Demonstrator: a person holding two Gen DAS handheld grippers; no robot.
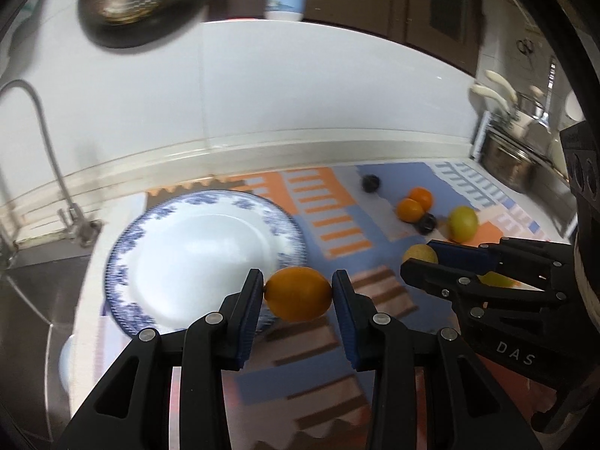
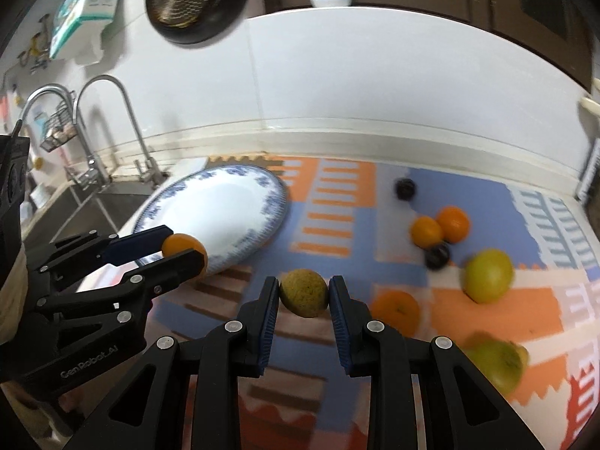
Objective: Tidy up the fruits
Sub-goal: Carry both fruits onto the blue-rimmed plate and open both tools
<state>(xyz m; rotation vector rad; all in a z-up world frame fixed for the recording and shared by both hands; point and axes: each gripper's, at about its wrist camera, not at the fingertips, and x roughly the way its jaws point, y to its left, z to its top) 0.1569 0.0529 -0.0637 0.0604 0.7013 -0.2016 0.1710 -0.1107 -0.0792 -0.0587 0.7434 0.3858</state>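
My left gripper (image 1: 297, 292) is shut on an orange fruit (image 1: 297, 293), held in the air just off the near rim of the blue-patterned white plate (image 1: 195, 240). My right gripper (image 2: 303, 292) is shut on a brownish-green round fruit (image 2: 304, 292) above the patterned mat (image 2: 337, 195). Each gripper shows in the other's view: the right gripper (image 1: 423, 257) with its fruit (image 1: 420, 253), the left gripper (image 2: 183, 247) with the orange fruit (image 2: 180, 245) beside the plate (image 2: 225, 206). Loose on the mat lie two oranges (image 2: 438, 227), two dark plums (image 2: 437, 255), a third orange (image 2: 397, 309) and yellow-green fruits (image 2: 487, 275).
A sink (image 2: 86, 202) with two taps (image 2: 123, 112) lies left of the plate. The white backsplash wall (image 2: 337, 86) runs behind the mat. A metal pot (image 1: 513, 161) and utensils stand at the far right. A dark round pan (image 2: 191, 0) hangs on the wall above.
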